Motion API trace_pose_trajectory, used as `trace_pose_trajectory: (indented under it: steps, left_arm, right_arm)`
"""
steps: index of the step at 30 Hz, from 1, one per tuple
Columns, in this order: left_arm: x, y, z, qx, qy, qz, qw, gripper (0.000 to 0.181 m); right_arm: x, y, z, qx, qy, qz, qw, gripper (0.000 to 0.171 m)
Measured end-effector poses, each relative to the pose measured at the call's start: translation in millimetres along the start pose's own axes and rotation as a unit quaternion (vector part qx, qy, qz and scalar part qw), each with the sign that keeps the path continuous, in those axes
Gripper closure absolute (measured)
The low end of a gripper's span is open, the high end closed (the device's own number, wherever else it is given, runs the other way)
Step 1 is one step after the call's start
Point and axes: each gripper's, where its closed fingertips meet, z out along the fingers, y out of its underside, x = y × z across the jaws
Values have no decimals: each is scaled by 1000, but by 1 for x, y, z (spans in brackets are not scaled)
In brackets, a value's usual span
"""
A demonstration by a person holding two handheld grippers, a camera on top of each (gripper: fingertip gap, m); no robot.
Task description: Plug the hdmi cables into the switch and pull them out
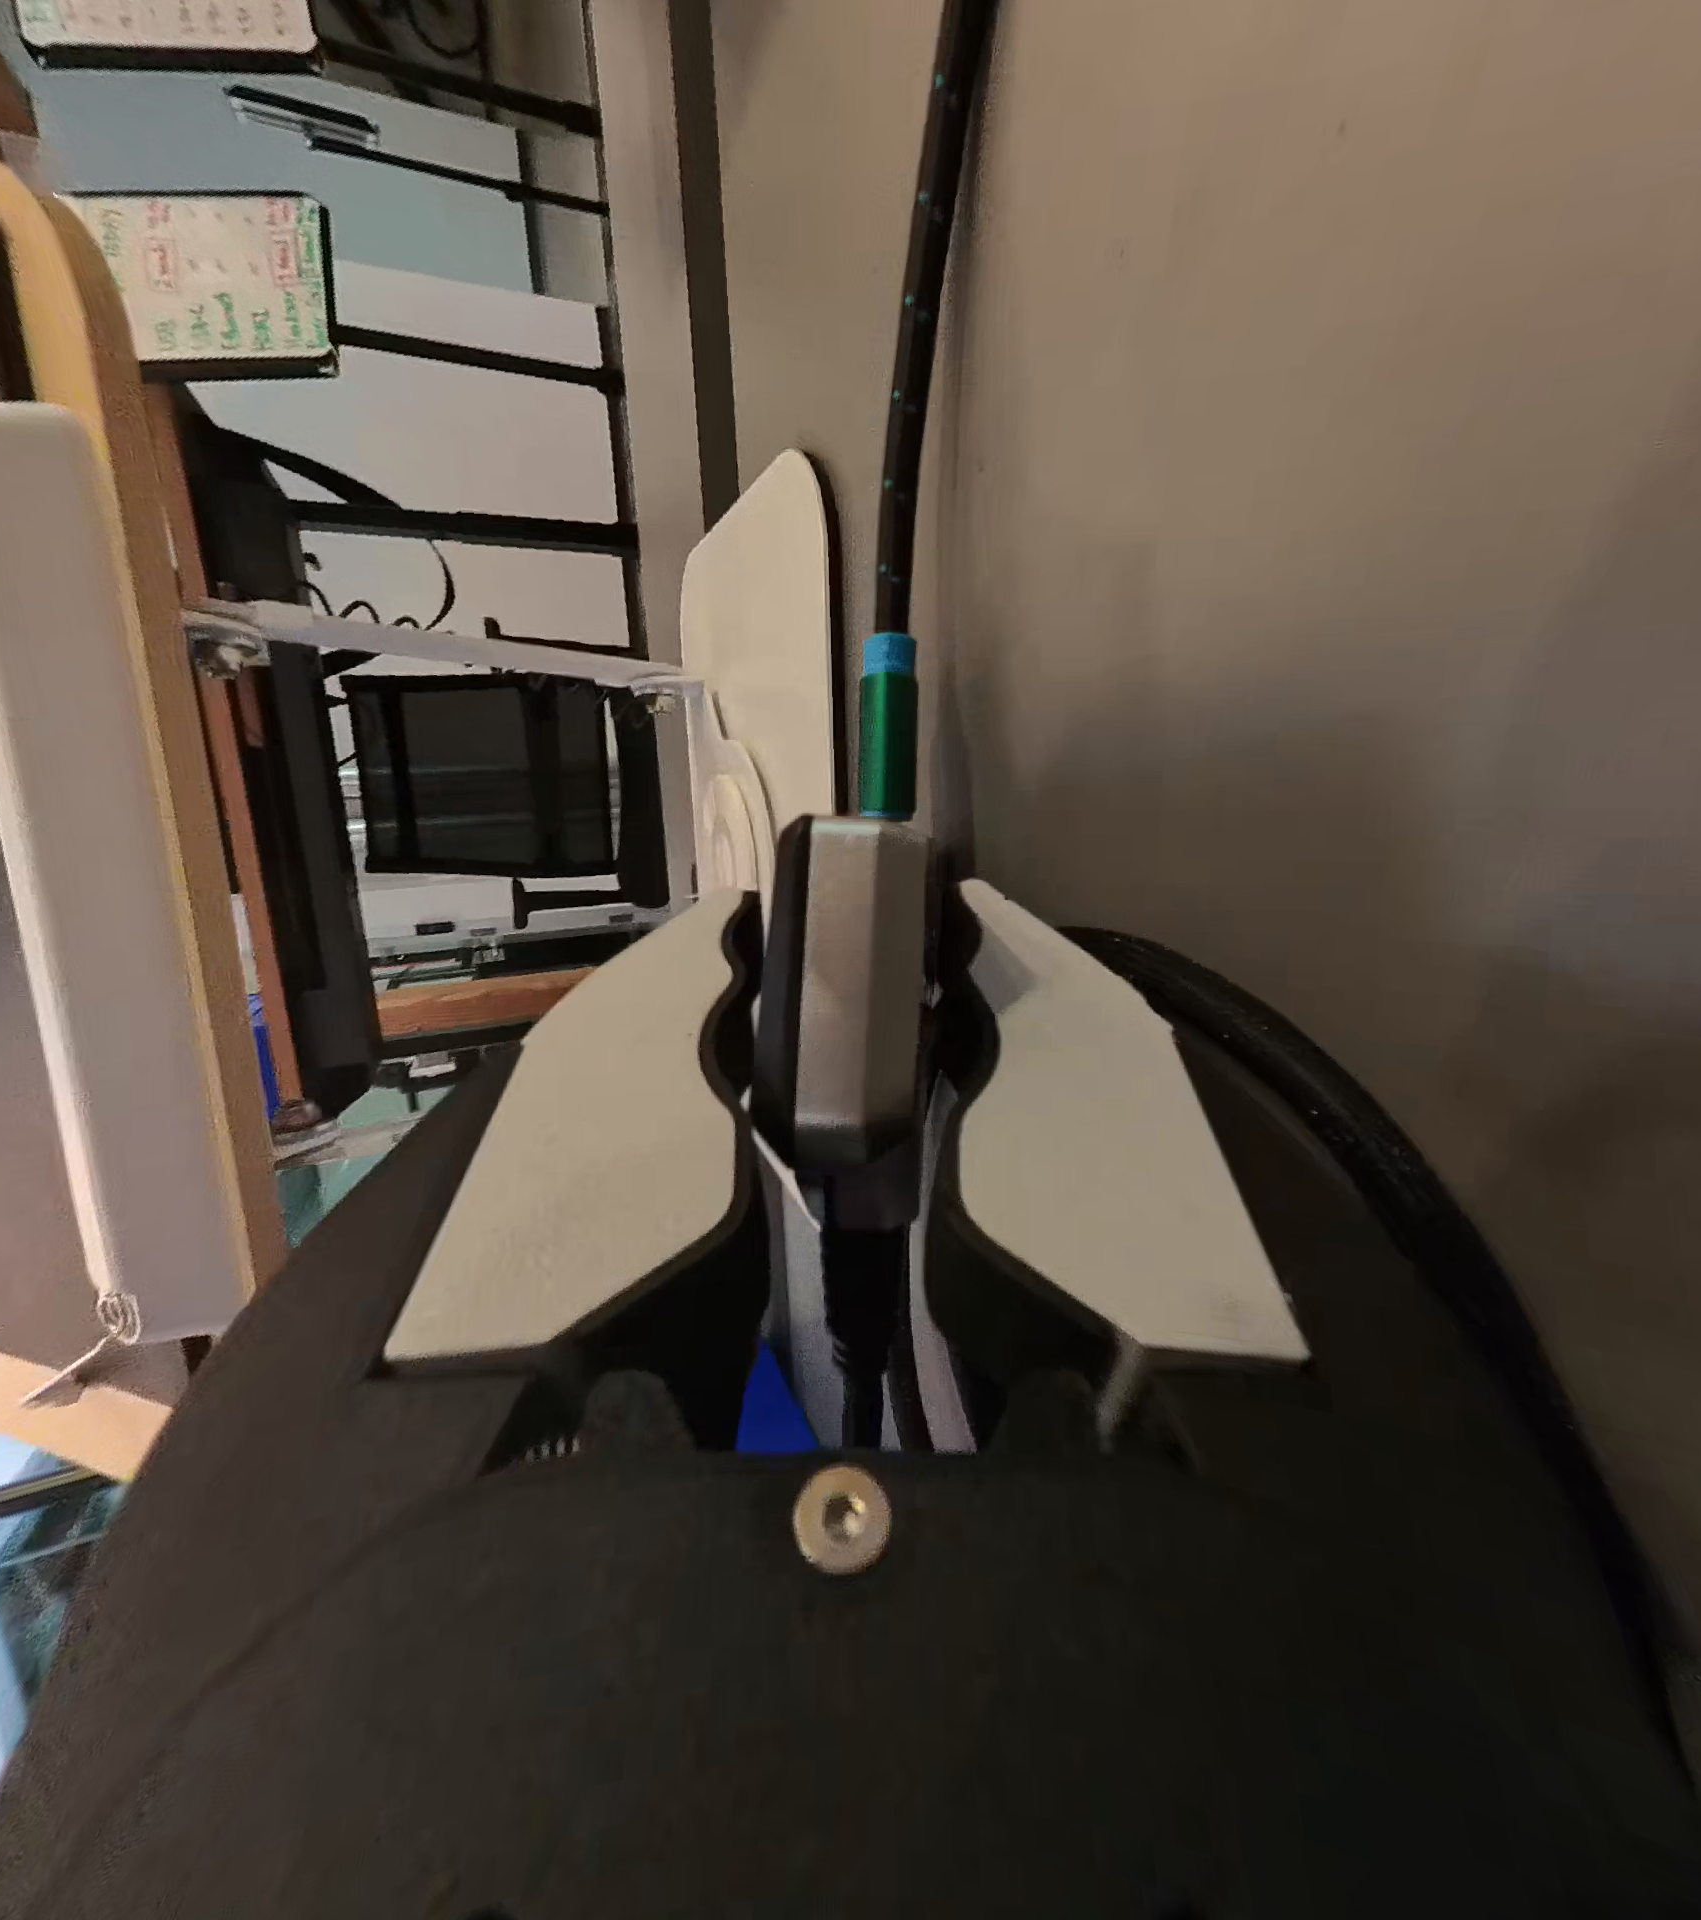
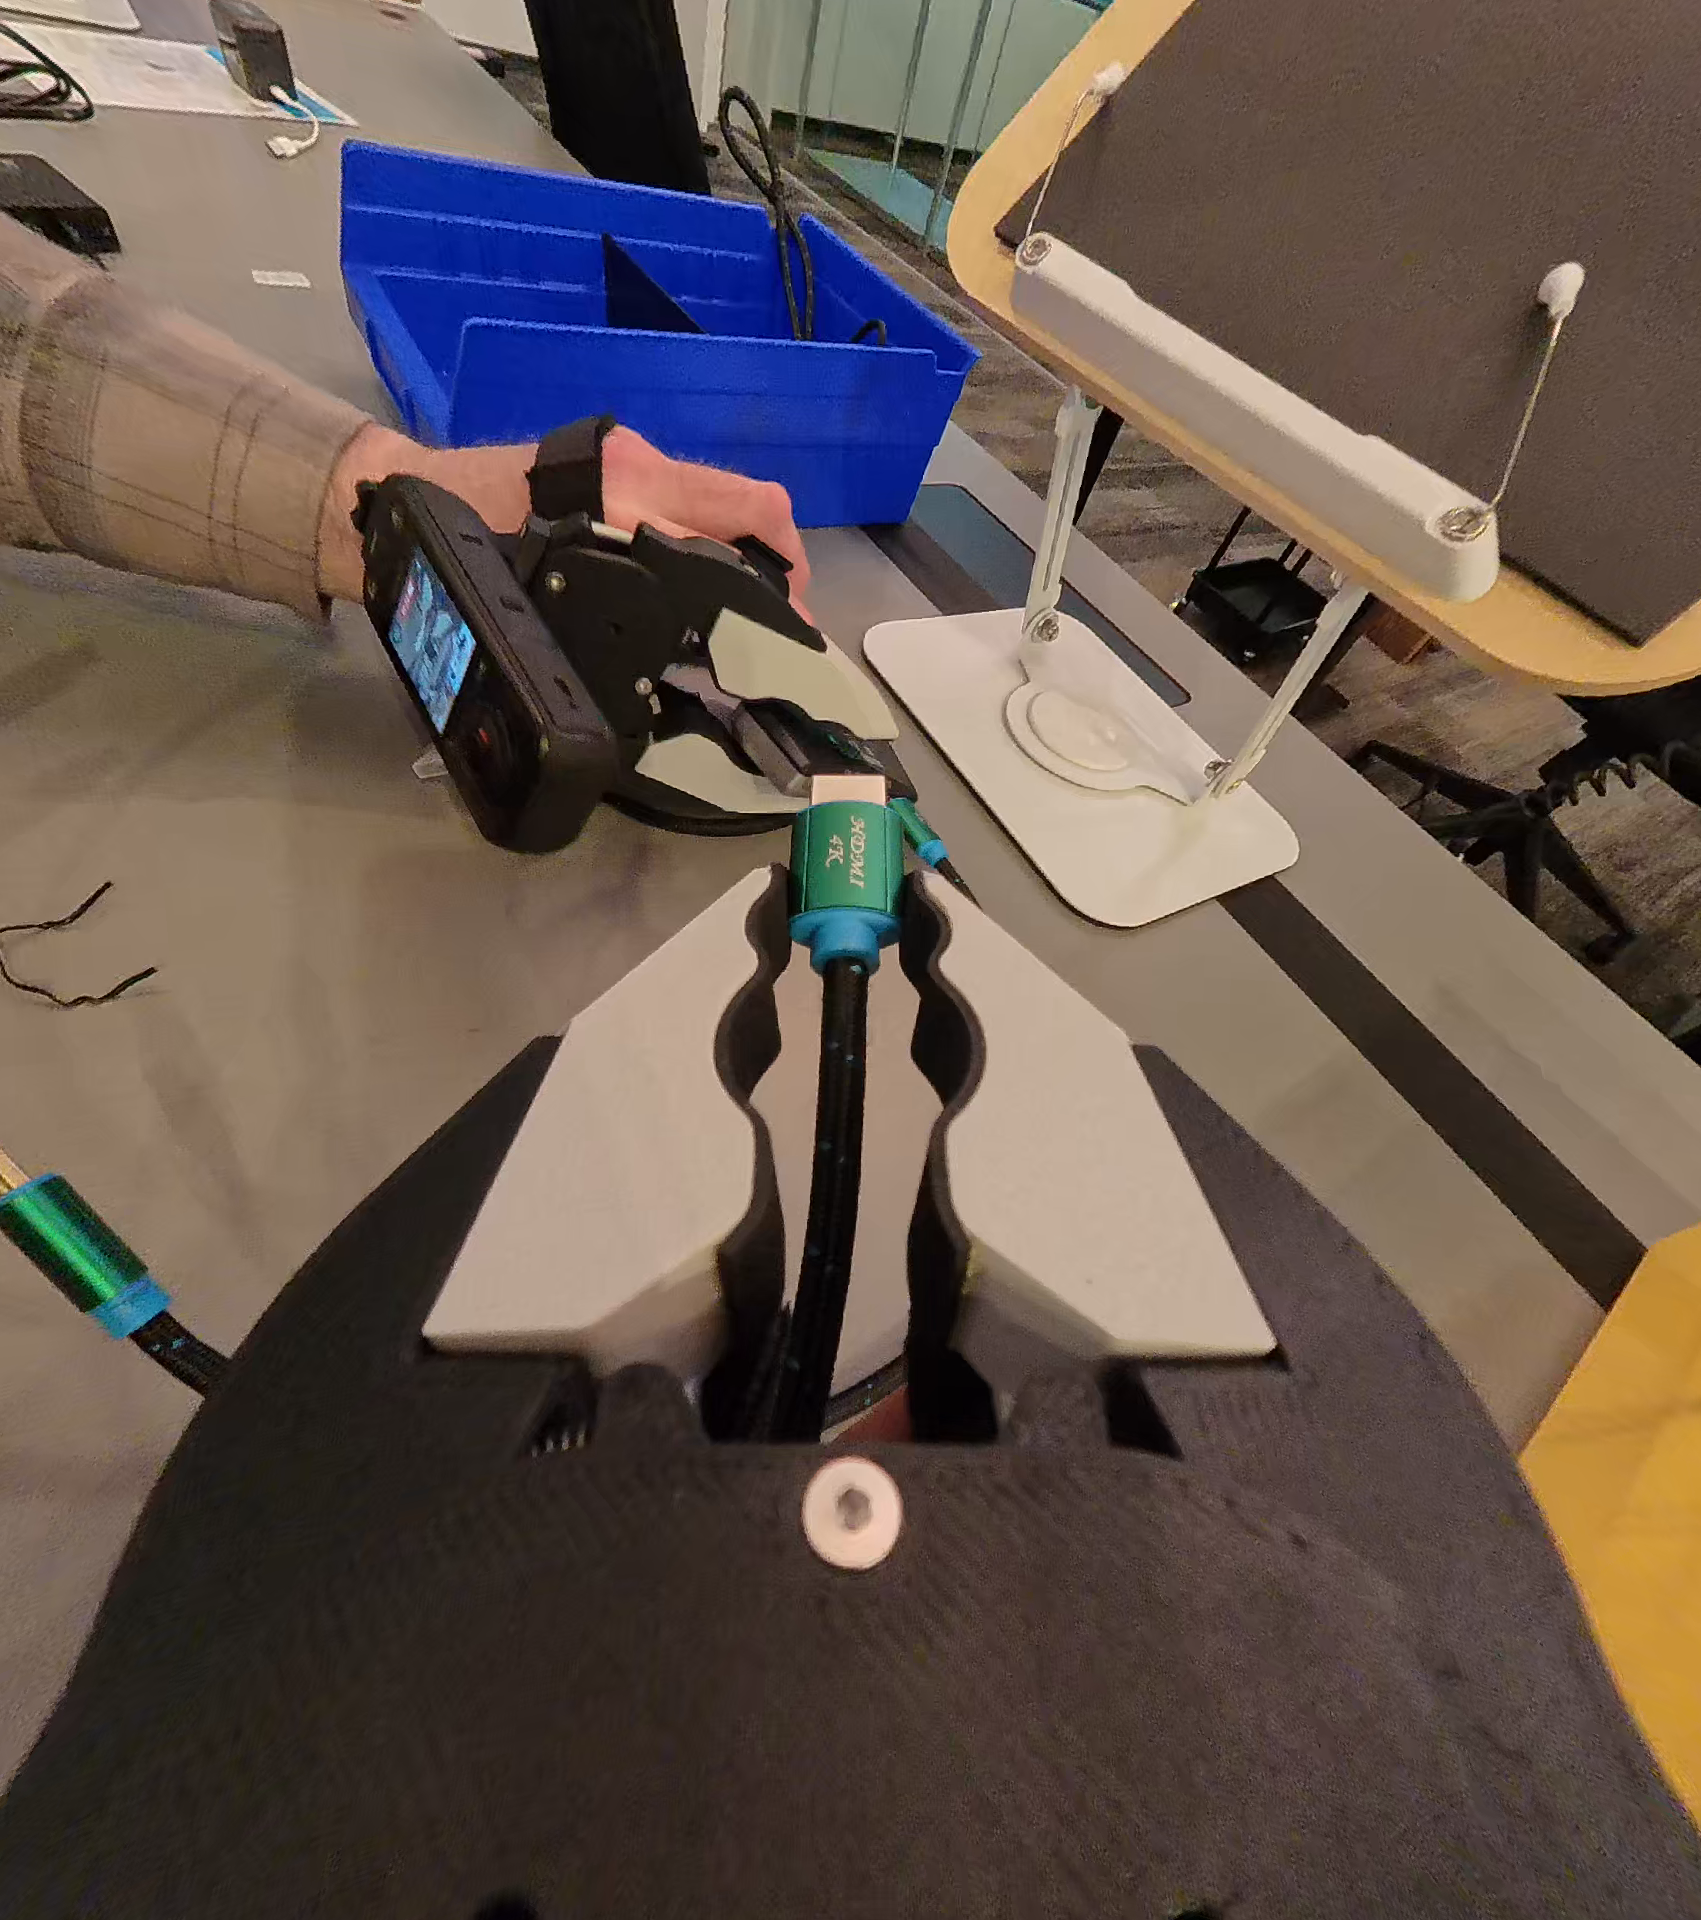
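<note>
Beside the stand base (image 2: 1085, 774), left claw (image 1: 851, 935) grips the switch (image 1: 841, 997), seemingly near the table edge (image 2: 1345, 997).

An office-like lab or workspace — a long grey table (image 2: 233, 1039) carries a blue plastic parts bin with dividers (image 2: 659, 343), a white metal stand with a flat base (image 2: 1085, 769) and loose black cables (image 2: 4, 78). Handwritten whiteboards (image 1: 222, 286) hang behind, and a black office chair on castors (image 2: 1552, 810) stands on carpet — a shared test bench.
</note>
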Motion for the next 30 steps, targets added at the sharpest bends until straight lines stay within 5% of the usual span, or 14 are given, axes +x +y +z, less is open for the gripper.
trace_pose_trajectory:
  steps: [10, 14, 17, 22, 27, 30]
  left_arm:
    - [-19, 9, -26, -29, 123, -46, 991, 78]
    - [-37, 4, -67, 23, 170, -177, 969, 69]
    - [-54, -13, -120, 124, 218, -338, 907, 79]
    - [-49, -68, -204, 290, 335, -504, 741, 85]
    - [-45, -118, -228, 346, 360, -566, 656, 91]
    - [-48, -138, -232, 374, 359, -594, 615, 124]
  right_arm:
    - [5, 8, 6, -12, 12, -8, 1000, 153]
    - [24, 0, -1, 10, 54, 8, 998, 153]
    - [49, -10, -12, 37, 106, 29, 993, 153]
    - [79, -29, -26, 73, 179, 27, 981, 153]
    - [86, -50, -26, 80, 230, -11, 970, 153]
    - [80, -62, -24, 80, 242, -41, 966, 153]
